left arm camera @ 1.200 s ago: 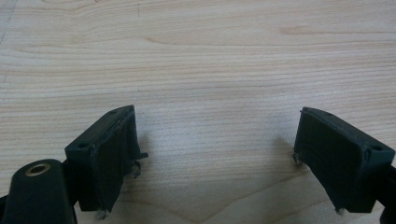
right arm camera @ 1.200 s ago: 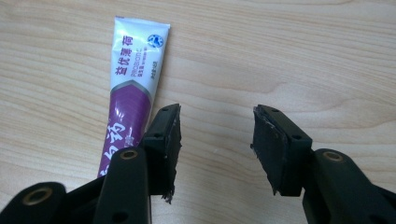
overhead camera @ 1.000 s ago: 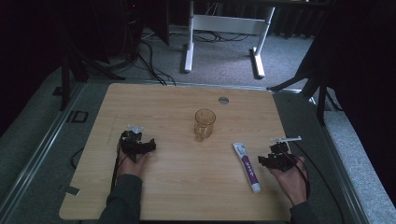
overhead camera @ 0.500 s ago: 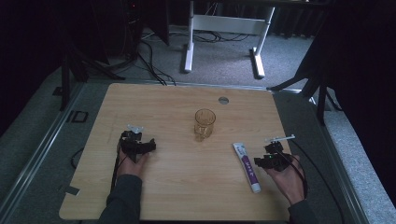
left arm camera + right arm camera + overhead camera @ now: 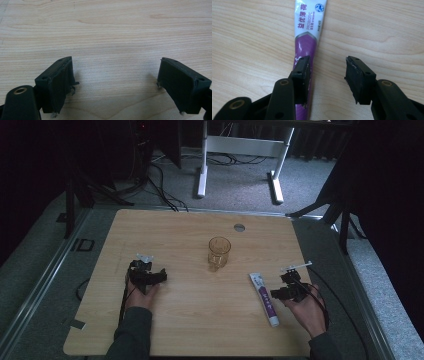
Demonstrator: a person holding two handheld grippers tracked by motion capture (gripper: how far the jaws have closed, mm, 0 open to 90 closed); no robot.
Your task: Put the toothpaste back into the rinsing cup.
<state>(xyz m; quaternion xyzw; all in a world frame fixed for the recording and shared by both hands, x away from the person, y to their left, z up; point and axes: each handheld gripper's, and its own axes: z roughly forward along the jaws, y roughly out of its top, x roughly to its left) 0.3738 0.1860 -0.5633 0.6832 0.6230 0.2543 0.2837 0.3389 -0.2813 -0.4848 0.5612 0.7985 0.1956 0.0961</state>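
Observation:
A white and purple toothpaste tube [image 5: 264,299] lies flat on the wooden table [image 5: 175,230] at the right, its cap toward the person. My right gripper [image 5: 278,291] is low beside it. In the right gripper view the tube [image 5: 308,32] runs under the left jaw, while bare wood fills the gap of the right gripper [image 5: 327,67]. Its jaws have just been closing and still stand apart, gripping nothing. At the table's left my left gripper [image 5: 159,276] rests open, and the left gripper [image 5: 116,72] has bare wood between its pads. A clear glass [image 5: 219,252] stands upright mid-table.
A round grey grommet [image 5: 239,227] sits in the table near its far edge. Beyond the table, on the floor, stand a white desk frame [image 5: 240,145] and loose cables [image 5: 160,185]. A dark cable trails from each gripper toward the person.
The right hand has edged slightly left toward the toothpaste tube. The left hand, the glass and the tube have kept still.

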